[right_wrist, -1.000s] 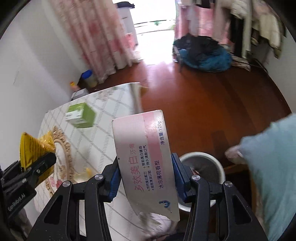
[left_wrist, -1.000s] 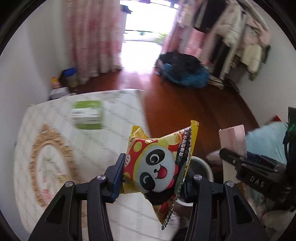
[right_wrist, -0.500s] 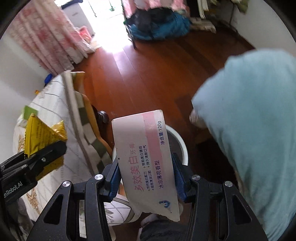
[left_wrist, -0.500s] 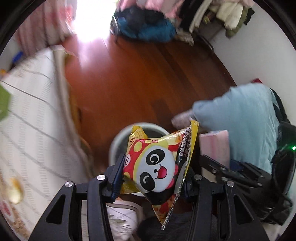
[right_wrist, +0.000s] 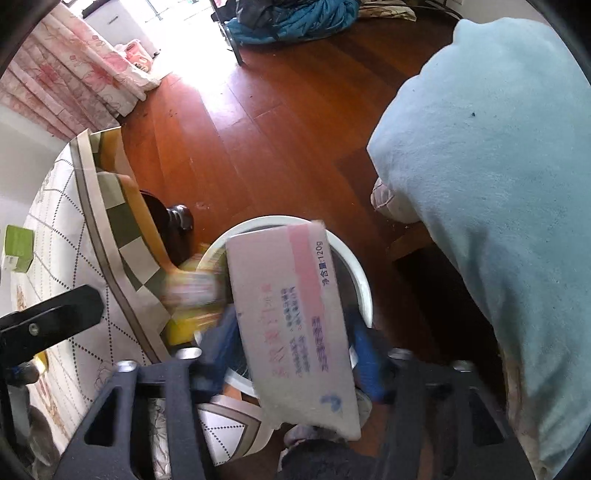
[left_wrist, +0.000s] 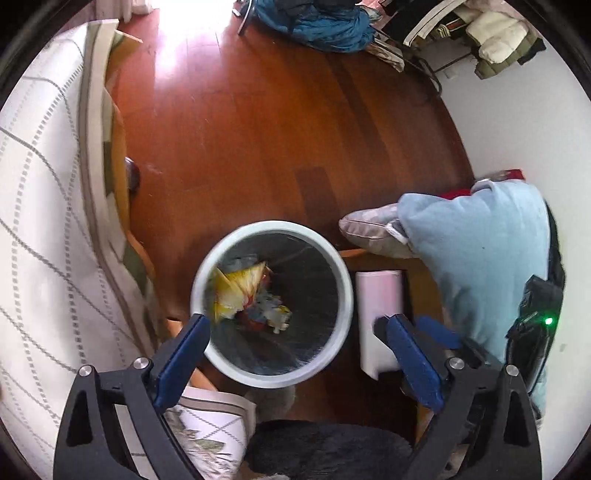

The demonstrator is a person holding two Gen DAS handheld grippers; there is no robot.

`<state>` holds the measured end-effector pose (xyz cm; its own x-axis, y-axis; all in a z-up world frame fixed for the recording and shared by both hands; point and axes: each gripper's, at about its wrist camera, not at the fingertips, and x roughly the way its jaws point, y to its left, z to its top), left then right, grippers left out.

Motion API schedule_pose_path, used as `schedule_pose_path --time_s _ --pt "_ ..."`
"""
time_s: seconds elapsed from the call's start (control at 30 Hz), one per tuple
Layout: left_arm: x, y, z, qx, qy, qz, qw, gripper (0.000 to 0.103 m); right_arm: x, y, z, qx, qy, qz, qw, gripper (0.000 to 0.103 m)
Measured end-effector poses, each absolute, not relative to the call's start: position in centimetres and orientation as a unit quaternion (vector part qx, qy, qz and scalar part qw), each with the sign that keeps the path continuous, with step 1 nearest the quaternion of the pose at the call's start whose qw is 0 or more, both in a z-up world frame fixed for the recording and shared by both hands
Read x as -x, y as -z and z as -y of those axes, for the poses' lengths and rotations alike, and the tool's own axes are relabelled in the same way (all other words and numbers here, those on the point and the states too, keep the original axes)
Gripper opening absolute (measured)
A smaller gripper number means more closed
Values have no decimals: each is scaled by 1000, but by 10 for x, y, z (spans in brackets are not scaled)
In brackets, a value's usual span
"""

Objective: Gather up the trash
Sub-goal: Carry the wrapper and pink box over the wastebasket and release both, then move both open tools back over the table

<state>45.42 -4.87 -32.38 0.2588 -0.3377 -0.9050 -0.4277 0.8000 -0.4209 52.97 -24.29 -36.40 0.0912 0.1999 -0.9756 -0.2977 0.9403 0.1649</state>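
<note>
In the left wrist view a white round bin (left_wrist: 334,266) stands on the wood floor below my left gripper (left_wrist: 299,349), which is open and empty. The yellow panda snack bag (left_wrist: 236,291) lies blurred inside the bin among other wrappers. The pink and white box (left_wrist: 378,314) shows to the bin's right. In the right wrist view my right gripper (right_wrist: 291,347) has that pink and white box (right_wrist: 291,314) between its blue pads over the bin (right_wrist: 364,284). The frame is blurred, so the grip is unclear. The yellow bag (right_wrist: 192,295) shows as a blur at the bin's left rim.
A table with a checked white cloth (left_wrist: 40,221) fills the left, its dark leg (right_wrist: 177,218) beside the bin. A green box (right_wrist: 16,247) sits on the table. My light blue sleeve (right_wrist: 498,184) is at the right. A blue bundle (left_wrist: 317,22) lies across the floor.
My left gripper has opened and the panda snack bag has dropped into the bin. Both grippers have tilted down over the bin. The pink box has tilted between the right pads.
</note>
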Motion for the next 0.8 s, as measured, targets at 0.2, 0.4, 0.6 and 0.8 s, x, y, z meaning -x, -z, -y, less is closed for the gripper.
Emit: schedule_pose_path --time_s 0.2,0.4,0.6,0.8 --pt "-431 302 50 239 -93 -587 768 98 -520 349 237 63 -163 -636 752 102" --pt "-401 274 49 184 -150 -560 794 98 -499 321 237 86 -160 -618 765 103" --pt "-358 222 11 167 -223 -507 816 98 -474 273 221 79 -187 -587 784 103" --pt "-277 216 -64 185 -306 -499 789 98 -438 244 169 64 -249 -569 781 103"
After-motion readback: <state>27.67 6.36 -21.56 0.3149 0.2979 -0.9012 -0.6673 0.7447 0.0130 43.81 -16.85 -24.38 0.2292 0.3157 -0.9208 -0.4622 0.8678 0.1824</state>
